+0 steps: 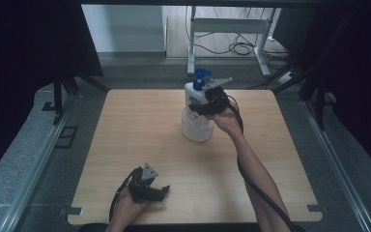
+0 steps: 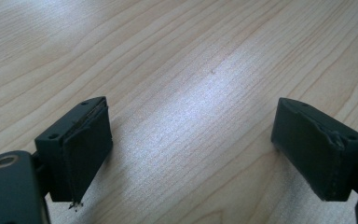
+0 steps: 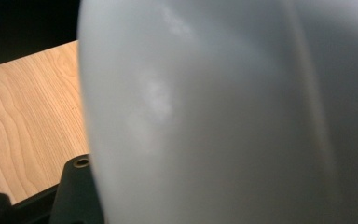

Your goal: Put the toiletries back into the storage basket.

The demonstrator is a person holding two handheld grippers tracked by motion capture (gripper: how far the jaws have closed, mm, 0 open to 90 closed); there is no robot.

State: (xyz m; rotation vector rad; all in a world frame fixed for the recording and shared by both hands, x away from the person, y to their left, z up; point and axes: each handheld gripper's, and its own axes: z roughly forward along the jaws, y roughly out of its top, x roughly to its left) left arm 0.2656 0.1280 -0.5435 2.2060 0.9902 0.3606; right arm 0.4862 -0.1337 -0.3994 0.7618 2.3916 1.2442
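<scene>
A white spray bottle (image 1: 195, 124) with a blue trigger head (image 1: 201, 77) stands upright at the far middle of the wooden table (image 1: 140, 125). My right gripper (image 1: 205, 102) comes in from the right and is shut on the bottle's upper body, just below the head. Whether the base touches the table I cannot tell. In the right gripper view the bottle's white wall (image 3: 223, 112) sits right against the camera and hides the jaws. My left gripper (image 1: 163, 192) rests low near the table's front edge. It is open (image 2: 191, 140), with bare wood between its pads.
Beyond the far edge, a white desk frame (image 1: 227, 29) and loose cables (image 1: 241, 48) are on the floor. Dark curtains hang at both sides. Metal rails (image 1: 53, 140) run along the table's left and right. Bare tabletop (image 3: 28, 116) lies beside the bottle.
</scene>
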